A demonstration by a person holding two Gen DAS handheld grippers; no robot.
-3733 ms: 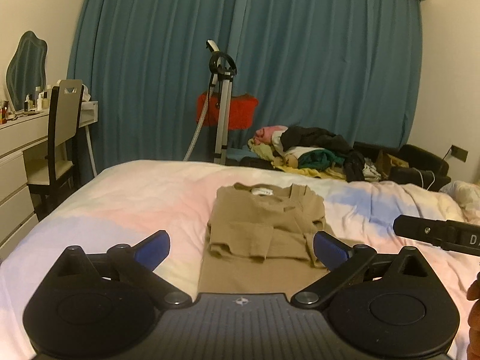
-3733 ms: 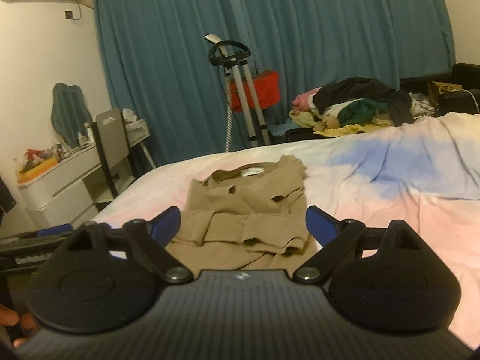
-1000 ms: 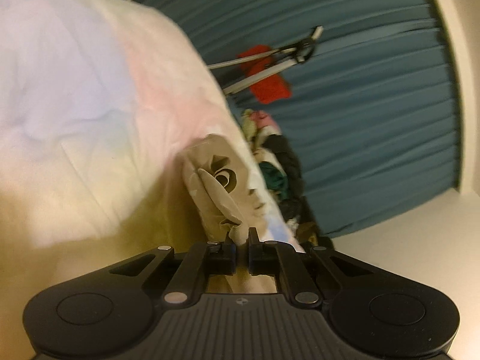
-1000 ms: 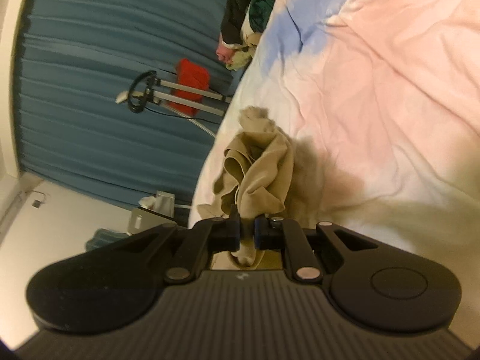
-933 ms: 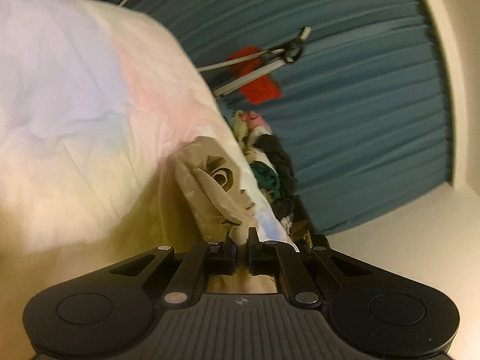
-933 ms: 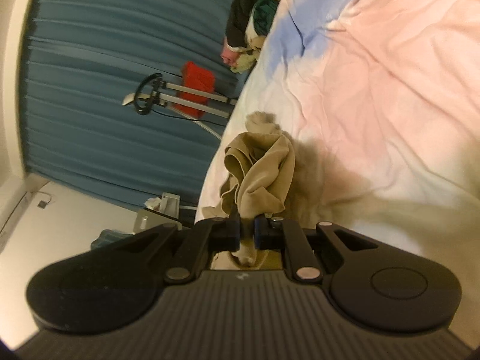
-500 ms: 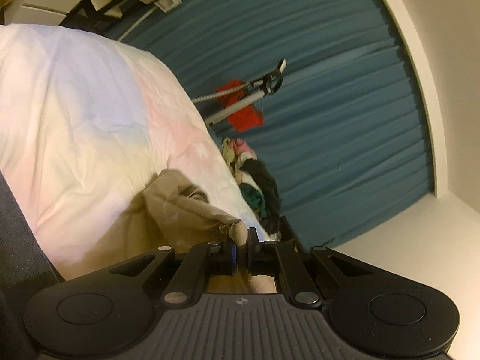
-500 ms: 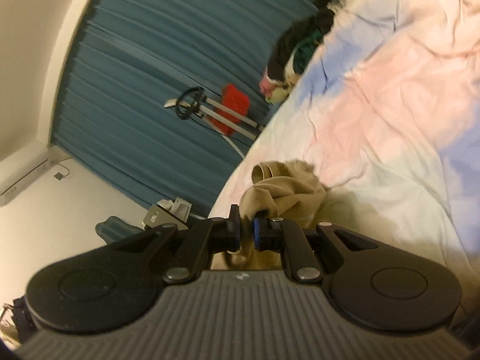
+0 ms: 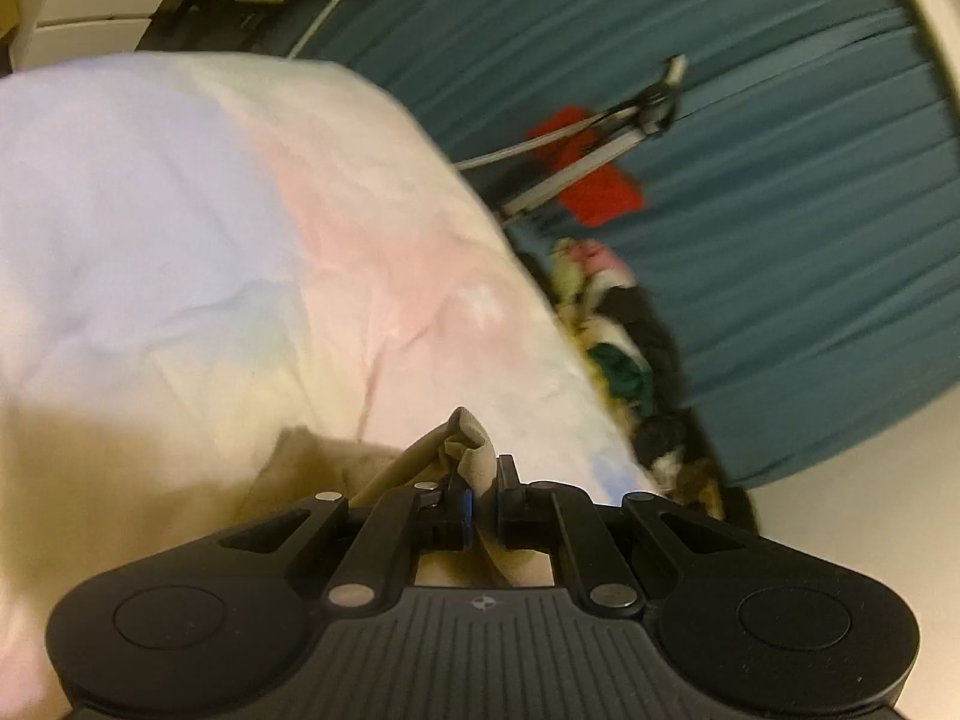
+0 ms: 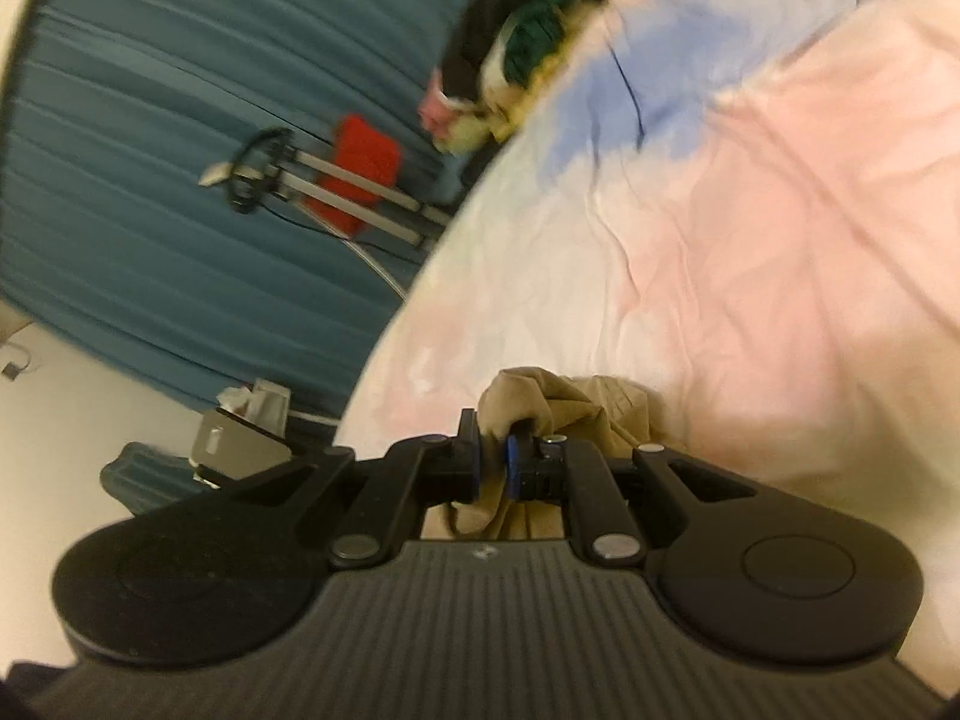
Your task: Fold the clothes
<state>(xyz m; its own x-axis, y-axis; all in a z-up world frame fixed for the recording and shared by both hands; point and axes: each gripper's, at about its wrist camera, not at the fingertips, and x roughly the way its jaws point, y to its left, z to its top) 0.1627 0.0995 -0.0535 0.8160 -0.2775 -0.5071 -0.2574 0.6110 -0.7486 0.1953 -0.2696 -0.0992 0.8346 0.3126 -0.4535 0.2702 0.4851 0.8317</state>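
Tan garment (image 9: 474, 450): I see one, a plain tan knit, bunched and creased where it is pinched; in the right wrist view (image 10: 576, 414) it rises in a crumpled mound just ahead of the fingers and spills below them.
Garment place: pinched in both grippers at once, the rest lying on the bed (image 9: 210, 228) directly under and just ahead of each.
Left gripper (image 9: 482, 510): I read it as clenched on the tan garment, a fold of cloth poking up between the blue pads (image 9: 464, 507).
Right gripper (image 10: 493, 471): also clamped on the tan garment, its fingers closed with a thin wad of cloth between them.
Count: one garment in hand, two grippers, one bed with a pastel pink, blue and cream cover (image 10: 780, 240).
Clothes pile (image 9: 624, 348): one heap beyond the far edge of the bed, ahead and right of the left gripper; I make out pink, green, black and pale pieces but cannot count them.
Steamer stand (image 9: 600, 150): one, metal-legged, with something red (image 10: 360, 174) on it, in front of the teal curtain (image 9: 780, 180).
Hard to see: both views are tilted and blurred; most of the garment sits behind the gripper bodies, so I cannot tell its shape or how far it is folded.
Cut off: white drawers (image 9: 90, 12) at the upper left corner of the left view.
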